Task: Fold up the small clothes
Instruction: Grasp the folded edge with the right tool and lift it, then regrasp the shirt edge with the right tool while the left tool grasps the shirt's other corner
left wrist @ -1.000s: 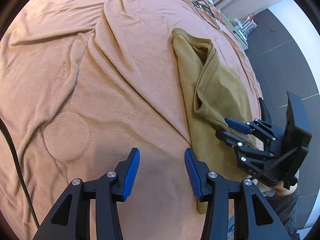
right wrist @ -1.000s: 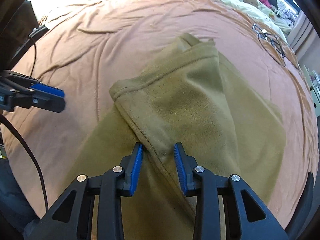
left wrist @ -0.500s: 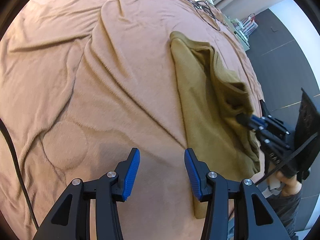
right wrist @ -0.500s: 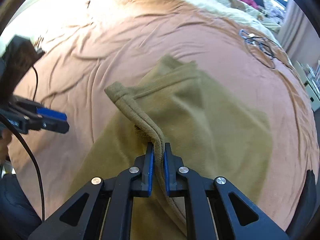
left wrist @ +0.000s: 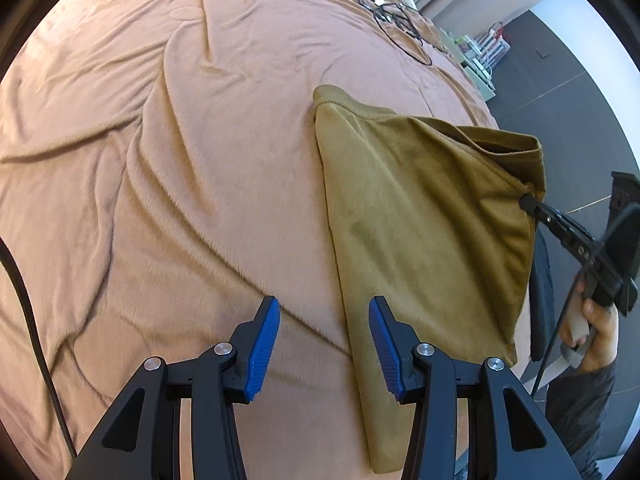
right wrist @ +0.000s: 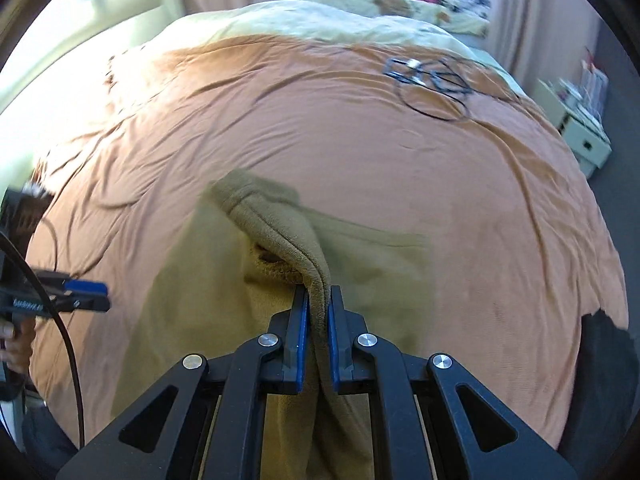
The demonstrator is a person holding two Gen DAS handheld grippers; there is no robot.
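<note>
A wide bed [left wrist: 160, 160] fills both views, covered by a rumpled orange-brown blanket [right wrist: 320, 120], with pale yellow bedding [right wrist: 320, 20] showing beyond the blanket's far edge. On the blanket, toward the near right side as the left wrist camera sees it, lies the olive-green garment [left wrist: 408, 232], a small soft piece of clothing already doubled lengthwise, its long left edge straight against the blanket. Its right-hand part is lifted off the bed and drawn into a taut slope rising to a hemmed edge. The right gripper [right wrist: 318, 312] has its blue pads pressed together on that hem, pinching a thick ridge of the fabric that runs up and away from its jaws; the cloth below hangs and bunches in a dark fold. A hand [left wrist: 592, 324] grips its handle at the right rim of the left wrist view. The left gripper [left wrist: 324, 344] hangs above the blanket just beside the garment's left edge, its jaws spread apart with nothing between them. A loop of thin black cable [right wrist: 432, 84] lies well apart, on the far side of the blanket.
</note>
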